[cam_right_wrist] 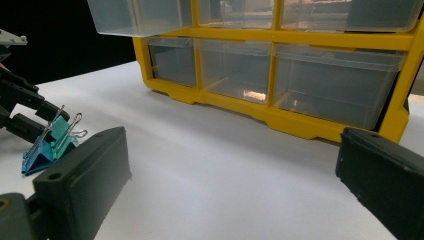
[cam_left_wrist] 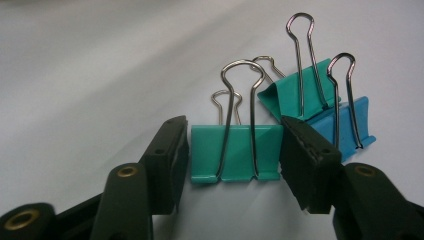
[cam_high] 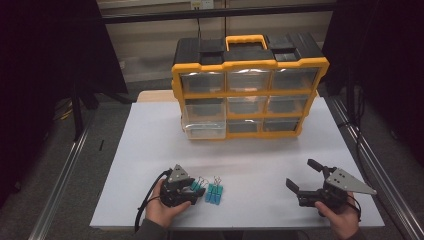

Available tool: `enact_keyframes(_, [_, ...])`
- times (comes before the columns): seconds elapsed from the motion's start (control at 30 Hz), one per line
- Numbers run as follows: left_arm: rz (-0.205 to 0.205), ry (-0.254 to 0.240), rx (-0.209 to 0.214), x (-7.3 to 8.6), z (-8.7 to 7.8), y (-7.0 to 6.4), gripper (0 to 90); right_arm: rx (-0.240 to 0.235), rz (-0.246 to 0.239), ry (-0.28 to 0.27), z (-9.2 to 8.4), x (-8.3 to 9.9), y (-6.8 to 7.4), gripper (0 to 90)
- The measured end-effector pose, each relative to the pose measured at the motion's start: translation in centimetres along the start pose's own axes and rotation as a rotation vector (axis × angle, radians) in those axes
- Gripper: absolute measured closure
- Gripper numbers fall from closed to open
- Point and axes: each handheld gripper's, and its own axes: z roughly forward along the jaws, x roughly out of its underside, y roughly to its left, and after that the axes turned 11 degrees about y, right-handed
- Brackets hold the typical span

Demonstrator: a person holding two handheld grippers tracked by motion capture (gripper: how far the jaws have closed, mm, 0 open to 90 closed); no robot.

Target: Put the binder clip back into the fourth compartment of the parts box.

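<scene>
left tongs [cam_left_wrist: 235, 150] clamping teal binder clip [cam_left_wrist: 235, 152] on desk [cam_high: 150, 150], just beside two further clips [cam_left_wrist: 320, 100], well before yellow drawer cabinet [cam_high: 250, 85]; right tongs [cam_high: 306, 176] gaping, idling. risk: clip twisting out under sideways squeeze.

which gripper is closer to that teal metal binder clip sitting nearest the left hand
Left. The left gripper has its jaws closed on the sides of the teal metal binder clip. The right gripper stands open, well off to the right across the white table.

Dim room, dark edges, soft focus
</scene>
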Motion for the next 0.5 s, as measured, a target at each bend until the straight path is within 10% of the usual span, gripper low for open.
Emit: enact_keyframes(0.5, [-0.067, 0.006, 0.057, -0.5, -1.4, 0.8, 49.9, -0.008, 0.001, 0.000, 0.1, 0.0, 0.0, 0.5])
